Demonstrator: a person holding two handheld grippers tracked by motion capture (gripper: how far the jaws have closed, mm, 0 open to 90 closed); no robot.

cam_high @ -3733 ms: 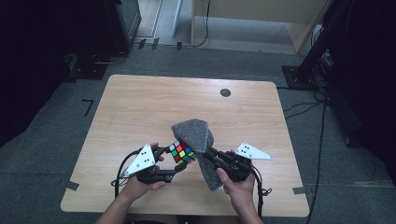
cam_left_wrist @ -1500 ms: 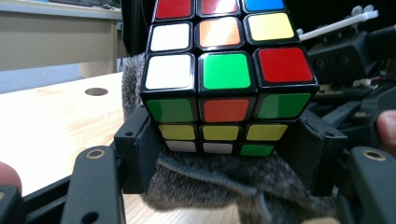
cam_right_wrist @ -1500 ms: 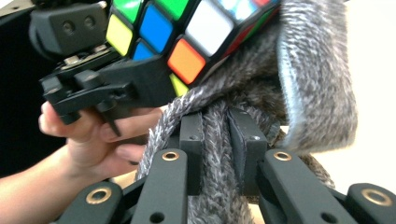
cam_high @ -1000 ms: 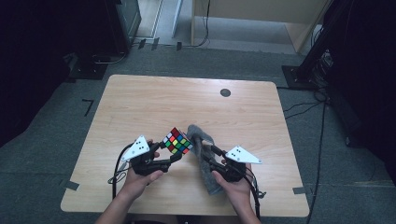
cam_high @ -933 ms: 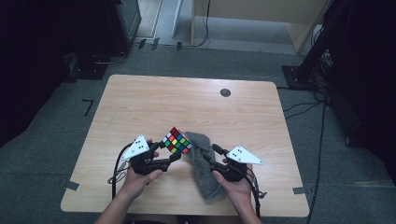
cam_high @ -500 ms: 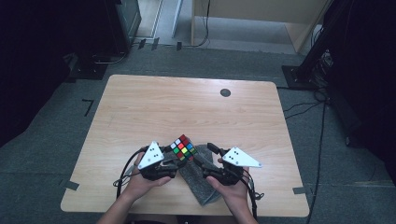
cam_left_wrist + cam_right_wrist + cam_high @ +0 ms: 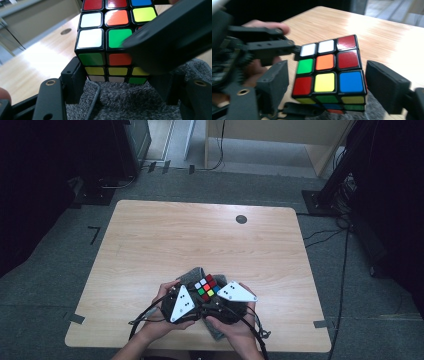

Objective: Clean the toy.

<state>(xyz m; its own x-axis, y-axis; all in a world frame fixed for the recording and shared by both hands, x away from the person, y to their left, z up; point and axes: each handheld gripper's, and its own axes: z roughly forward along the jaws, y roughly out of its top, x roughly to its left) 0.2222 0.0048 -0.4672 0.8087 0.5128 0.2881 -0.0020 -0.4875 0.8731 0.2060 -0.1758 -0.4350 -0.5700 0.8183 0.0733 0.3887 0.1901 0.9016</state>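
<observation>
A colour cube (image 7: 206,288) hangs just above a grey cloth (image 7: 192,274) near the table's front edge. My left gripper (image 7: 117,82) is shut on the cube (image 7: 107,50), one jaw on each side, with the cloth (image 7: 125,102) below. My right gripper (image 7: 327,85) has just been opening its jaws. They now stand either side of the cube (image 7: 325,75) with thin gaps, not pressing it. One right jaw crosses the left gripper view in front of the cube. Both hands sit close together behind the cube.
The wooden table (image 7: 200,235) stretches bare beyond the cube, with a small black round disc (image 7: 241,219) near its far edge. Dark equipment and cables stand on the floor around the table.
My right gripper let go of the grey cloth, which now lies flat. My left gripper carried the cube to the right, over the cloth and between the right gripper's opened jaws.
</observation>
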